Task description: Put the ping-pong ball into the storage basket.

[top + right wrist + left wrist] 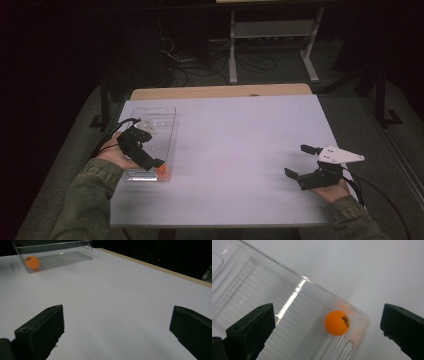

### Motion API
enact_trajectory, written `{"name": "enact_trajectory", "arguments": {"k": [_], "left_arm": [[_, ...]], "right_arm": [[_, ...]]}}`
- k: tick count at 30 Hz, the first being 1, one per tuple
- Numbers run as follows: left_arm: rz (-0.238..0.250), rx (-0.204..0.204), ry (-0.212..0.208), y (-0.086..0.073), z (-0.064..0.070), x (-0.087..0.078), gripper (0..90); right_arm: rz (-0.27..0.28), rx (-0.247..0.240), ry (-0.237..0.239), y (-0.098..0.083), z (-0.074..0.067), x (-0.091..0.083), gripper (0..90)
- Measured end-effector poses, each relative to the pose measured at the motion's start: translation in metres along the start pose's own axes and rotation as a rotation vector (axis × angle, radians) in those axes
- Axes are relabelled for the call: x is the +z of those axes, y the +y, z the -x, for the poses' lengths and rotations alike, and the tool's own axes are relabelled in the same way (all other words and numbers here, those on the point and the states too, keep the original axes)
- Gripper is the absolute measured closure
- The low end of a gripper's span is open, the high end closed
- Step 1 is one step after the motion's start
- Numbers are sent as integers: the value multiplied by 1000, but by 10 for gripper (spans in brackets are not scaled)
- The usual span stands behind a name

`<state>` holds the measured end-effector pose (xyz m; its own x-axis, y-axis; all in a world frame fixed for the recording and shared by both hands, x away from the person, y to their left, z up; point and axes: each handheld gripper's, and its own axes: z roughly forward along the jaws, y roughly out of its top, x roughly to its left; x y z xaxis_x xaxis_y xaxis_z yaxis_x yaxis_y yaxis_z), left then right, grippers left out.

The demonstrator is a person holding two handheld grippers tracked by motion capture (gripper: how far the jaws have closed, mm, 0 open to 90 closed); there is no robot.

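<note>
Hovering wide-jawed at frame left, the left gripper is angling down over the orange ball in the clear tray, while the right gripper is gaping empty at lower right.

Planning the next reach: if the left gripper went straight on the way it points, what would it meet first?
Probably the orange ball in the clear tray, which lies between the open jaws of the left gripper; depth is unclear.

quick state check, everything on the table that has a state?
left gripper: open, above the box's near end
right gripper: open, holding nothing, over bare table
clear plastic box: lidless, lying flat on the white table
orange ball: inside the box, at a corner, ungripped
</note>
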<state>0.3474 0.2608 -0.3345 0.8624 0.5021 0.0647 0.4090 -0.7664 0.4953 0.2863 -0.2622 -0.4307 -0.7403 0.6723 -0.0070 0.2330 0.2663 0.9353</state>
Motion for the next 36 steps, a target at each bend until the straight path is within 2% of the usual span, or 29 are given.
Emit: {"name": "enact_trajectory", "arguments": {"k": [7, 9, 13, 29, 36], "left_arm": [[35, 13, 16, 0, 6, -7, 0], [78, -4, 22, -4, 7, -11, 0], [120, -15, 28, -10, 9, -12, 0], [228, -32, 41, -26, 16, -17, 0], [249, -49, 33, -34, 17, -12, 0]], "right_arm": [[2, 0, 2, 0, -1, 0, 0], [2, 2, 1, 0, -1, 0, 0], [3, 3, 0, 0, -1, -1, 0], [1, 7, -3, -1, 0, 0, 0], [0, 7, -4, -1, -1, 0, 0]]}}
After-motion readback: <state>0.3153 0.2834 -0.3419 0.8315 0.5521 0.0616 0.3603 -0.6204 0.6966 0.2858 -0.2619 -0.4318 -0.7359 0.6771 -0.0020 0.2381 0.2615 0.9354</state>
